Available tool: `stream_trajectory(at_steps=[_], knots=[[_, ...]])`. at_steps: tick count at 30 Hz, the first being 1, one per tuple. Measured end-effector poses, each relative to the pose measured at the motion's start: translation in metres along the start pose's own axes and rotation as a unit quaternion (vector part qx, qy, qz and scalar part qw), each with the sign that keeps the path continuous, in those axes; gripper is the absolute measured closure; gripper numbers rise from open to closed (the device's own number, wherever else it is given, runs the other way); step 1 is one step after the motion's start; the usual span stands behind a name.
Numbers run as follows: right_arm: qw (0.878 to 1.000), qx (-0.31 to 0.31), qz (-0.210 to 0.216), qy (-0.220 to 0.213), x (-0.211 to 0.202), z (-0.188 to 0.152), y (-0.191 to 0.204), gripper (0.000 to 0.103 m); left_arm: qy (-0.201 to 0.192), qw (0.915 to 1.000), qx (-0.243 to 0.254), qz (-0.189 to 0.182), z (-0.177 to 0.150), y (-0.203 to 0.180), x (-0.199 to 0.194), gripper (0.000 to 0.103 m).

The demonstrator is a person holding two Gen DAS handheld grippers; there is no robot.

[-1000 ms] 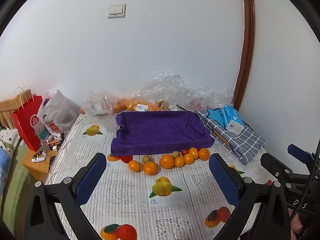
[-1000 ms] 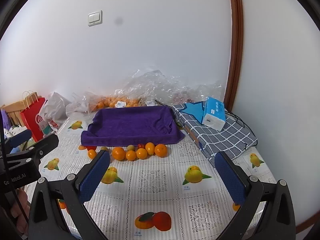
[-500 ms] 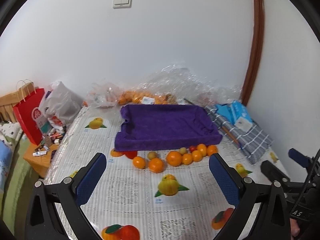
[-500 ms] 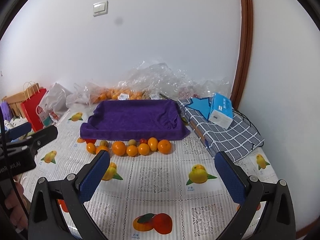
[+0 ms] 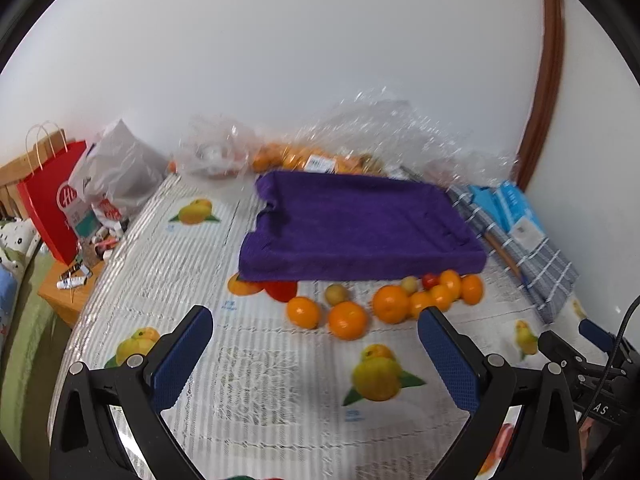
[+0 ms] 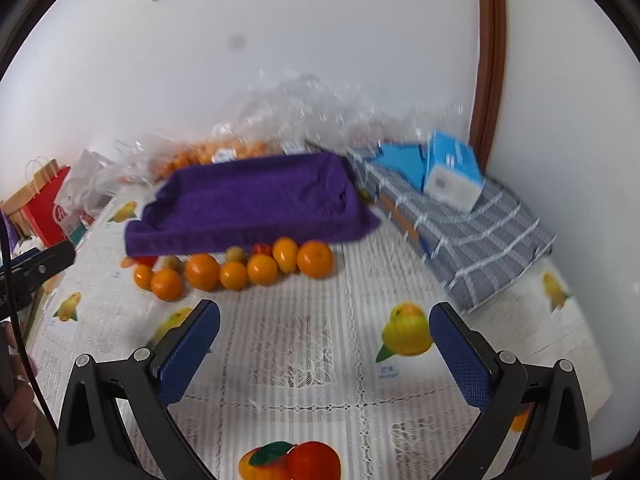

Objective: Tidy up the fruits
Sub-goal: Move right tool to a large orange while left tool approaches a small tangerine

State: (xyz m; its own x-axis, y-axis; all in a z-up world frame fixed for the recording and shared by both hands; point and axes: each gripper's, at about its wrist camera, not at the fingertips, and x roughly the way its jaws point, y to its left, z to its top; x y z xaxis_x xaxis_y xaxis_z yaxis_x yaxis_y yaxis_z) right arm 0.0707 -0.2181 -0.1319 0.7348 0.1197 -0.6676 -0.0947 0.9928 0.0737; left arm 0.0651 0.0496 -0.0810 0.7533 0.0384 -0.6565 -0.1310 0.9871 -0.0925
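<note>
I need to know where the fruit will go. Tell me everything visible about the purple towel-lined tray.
The purple tray is a shallow rectangle draped in plush purple towel, its rims raised and soft. It looks empty and lies flat on the fruit-print tablecloth. Loose oranges line its near edge, and clear plastic bags crowd its far side.

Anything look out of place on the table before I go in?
The loose fruits lie in a row on the tablecloth against the purple towel-lined tray, none inside it. Nothing appears spilled or damaged.
</note>
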Motion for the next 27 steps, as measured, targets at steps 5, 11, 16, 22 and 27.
stream_trajectory(at_steps=[5, 11, 16, 22, 27], knots=[[0.998, 0.046, 0.019, 0.024, 0.038, -0.01, -0.015, 0.001, 0.027, 0.9996, -0.014, 0.003, -0.005, 0.017, 0.026, 0.001], [0.999, 0.036, -0.004, 0.018, 0.062, -0.008, -0.019, 0.002, 0.047, 0.9987, -0.02, 0.007, -0.008, 0.033, 0.052, 0.001], [0.999, 0.032, 0.008, 0.018, 0.078, 0.001, -0.022, 0.018, 0.076, 0.9959, -0.042, -0.023, -0.016, 0.047, 0.074, 0.01], [1.0, 0.018, 0.017, 0.016, 0.101, 0.02, -0.017, 0.039, 0.078, 0.9954, -0.039, -0.039, -0.022, 0.049, 0.088, 0.014], [0.999, -0.003, 0.044, 0.03, 0.122, 0.027, -0.005, 0.051, 0.081, 0.9946, -0.039, -0.051, -0.024, 0.047, 0.092, 0.016]])
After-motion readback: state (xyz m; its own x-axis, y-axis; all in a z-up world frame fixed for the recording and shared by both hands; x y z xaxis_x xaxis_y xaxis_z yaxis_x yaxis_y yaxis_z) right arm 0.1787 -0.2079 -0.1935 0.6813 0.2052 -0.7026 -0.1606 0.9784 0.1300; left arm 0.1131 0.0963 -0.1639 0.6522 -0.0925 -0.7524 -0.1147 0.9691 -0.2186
